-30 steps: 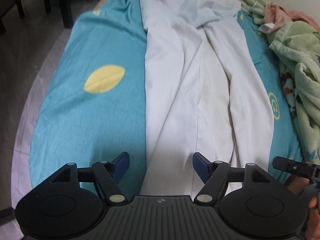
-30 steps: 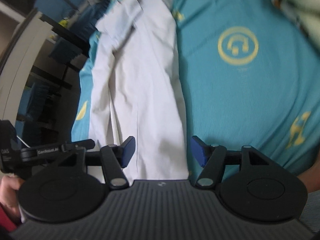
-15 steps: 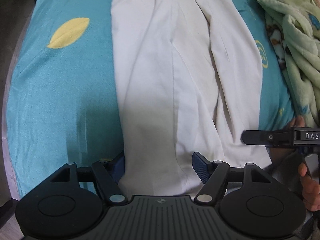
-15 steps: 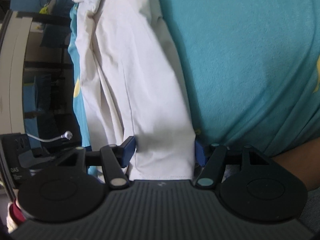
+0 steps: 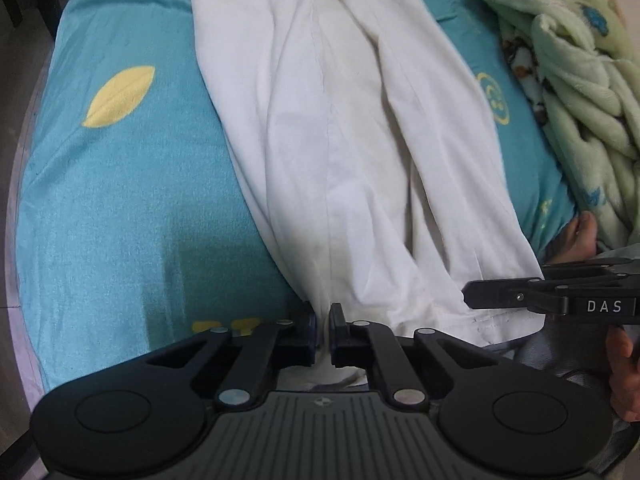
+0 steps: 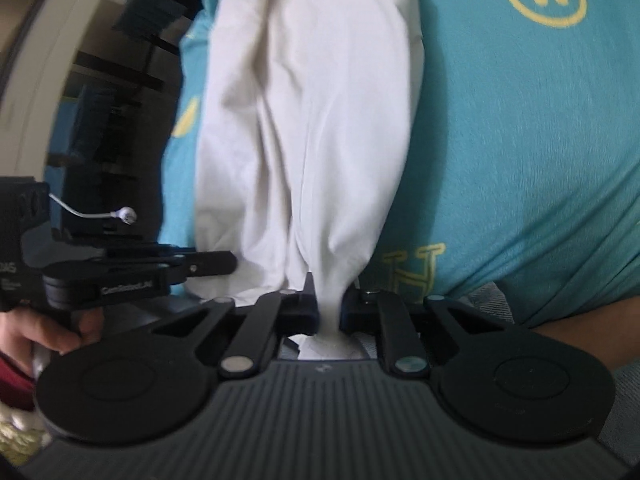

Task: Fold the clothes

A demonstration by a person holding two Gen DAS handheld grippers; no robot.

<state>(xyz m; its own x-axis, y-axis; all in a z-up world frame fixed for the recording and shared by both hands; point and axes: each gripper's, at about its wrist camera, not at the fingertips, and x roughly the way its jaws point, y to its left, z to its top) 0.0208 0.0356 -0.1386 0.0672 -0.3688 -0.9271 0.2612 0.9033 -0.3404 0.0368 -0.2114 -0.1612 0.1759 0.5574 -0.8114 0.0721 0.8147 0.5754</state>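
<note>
White trousers (image 5: 340,140) lie lengthwise on the teal bedsheet (image 5: 120,200), legs toward me. My left gripper (image 5: 322,320) has its jaws closing, and the pads pinch the hem end of the left trouser leg. In the right wrist view the same trousers (image 6: 320,120) bunch into a narrow fold between the pads of my right gripper (image 6: 328,300), whose jaws are also closing on the cloth. The right gripper (image 5: 520,296) shows side-on at the right leg's hem; the left gripper (image 6: 200,264) shows at the left of the right wrist view.
A crumpled green blanket (image 5: 580,80) is piled along the bed's right side. The sheet (image 6: 520,140) carries yellow prints. Dark furniture (image 6: 100,80) stands beyond the bed's left edge. A person's hand (image 5: 624,360) holds the right gripper's handle.
Both grippers stood open astride the trouser hems; now both have closed and pinch the cloth. Both moved in toward the leg ends, and the fabric gathers at the pads.
</note>
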